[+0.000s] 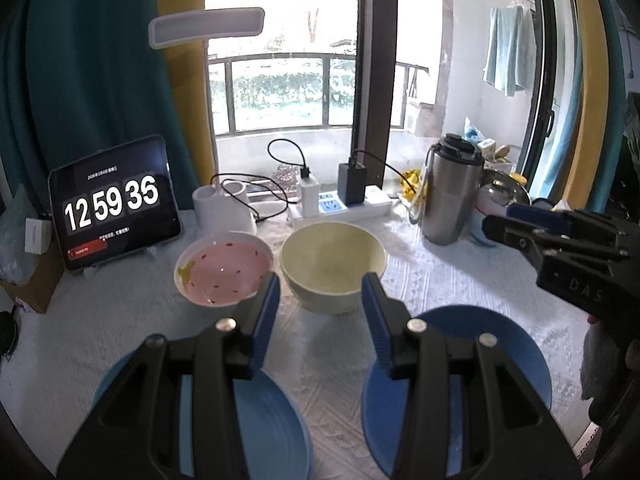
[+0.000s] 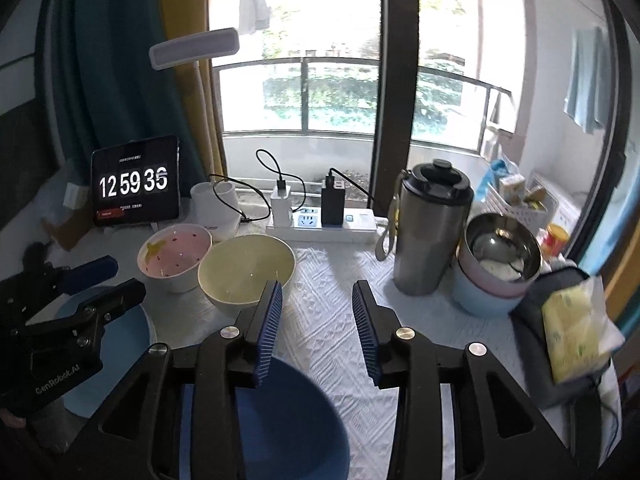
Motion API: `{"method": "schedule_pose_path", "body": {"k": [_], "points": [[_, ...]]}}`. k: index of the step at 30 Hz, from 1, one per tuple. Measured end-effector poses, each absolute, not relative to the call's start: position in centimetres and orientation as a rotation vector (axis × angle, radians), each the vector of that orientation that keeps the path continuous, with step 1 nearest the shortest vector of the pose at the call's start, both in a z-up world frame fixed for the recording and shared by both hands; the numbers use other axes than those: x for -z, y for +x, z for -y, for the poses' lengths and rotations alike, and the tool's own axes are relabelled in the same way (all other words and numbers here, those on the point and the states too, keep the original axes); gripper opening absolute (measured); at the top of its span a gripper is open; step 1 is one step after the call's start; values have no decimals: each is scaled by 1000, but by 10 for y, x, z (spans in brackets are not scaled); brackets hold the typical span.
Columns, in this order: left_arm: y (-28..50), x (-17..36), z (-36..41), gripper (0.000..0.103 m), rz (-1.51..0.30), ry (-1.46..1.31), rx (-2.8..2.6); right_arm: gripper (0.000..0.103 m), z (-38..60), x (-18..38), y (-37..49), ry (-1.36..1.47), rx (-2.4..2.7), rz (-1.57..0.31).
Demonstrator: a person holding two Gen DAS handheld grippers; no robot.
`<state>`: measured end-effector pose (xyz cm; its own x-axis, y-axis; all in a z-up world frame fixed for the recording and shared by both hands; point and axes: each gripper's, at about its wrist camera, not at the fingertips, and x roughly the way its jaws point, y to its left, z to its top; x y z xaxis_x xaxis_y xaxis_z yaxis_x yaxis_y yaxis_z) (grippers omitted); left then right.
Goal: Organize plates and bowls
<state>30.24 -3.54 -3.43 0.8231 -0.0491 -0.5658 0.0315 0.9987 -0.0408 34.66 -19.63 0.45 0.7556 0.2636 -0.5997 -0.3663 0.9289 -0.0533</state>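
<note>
The surface (image 1: 340, 344) is wearing a white embossed cloth and sitting against a tall window with a balcony railing beyond; teal and mustard curtains are hanging at the left, a white lamp (image 1: 206, 26) is leaning over the back edge, and a tablet (image 1: 114, 202) is showing a clock beside a white power strip (image 1: 340, 206) and a steel flask (image 1: 450, 192). A pink bowl (image 1: 224, 268) and a cream bowl (image 1: 332, 266) are standing upright just beside each other at mid-surface, mouths facing up; round as they are, neither is showing any long axis. Nearer, two blue plates are lying flat and apart: the left plate (image 1: 264, 412) under the left gripper (image 1: 320, 304), the right plate (image 1: 472, 332) just beyond it. The left gripper is holding its fingers spread with nothing between them, hovering above the gap between the plates and pointing towards the bowls. The right wrist view is giving what the left one is cutting off: a steel bowl (image 2: 500, 248) nested in pastel bowls, a yellow packet (image 2: 572, 328) at the right edge, and a white basket of clutter behind; there the right gripper (image 2: 318, 312) is also standing spread and empty over bare cloth. The left view alone is showing the pale towel (image 1: 508, 48) hanging on the balcony in full.
</note>
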Motion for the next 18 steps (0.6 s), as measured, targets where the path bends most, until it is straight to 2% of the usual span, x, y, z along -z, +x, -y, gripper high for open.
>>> {"method": "schedule_pose_path", "body": {"k": [18], "points": [[357,49,33,45,-720,-132,50,39,187,4,418,-167,-473,-747]]}}
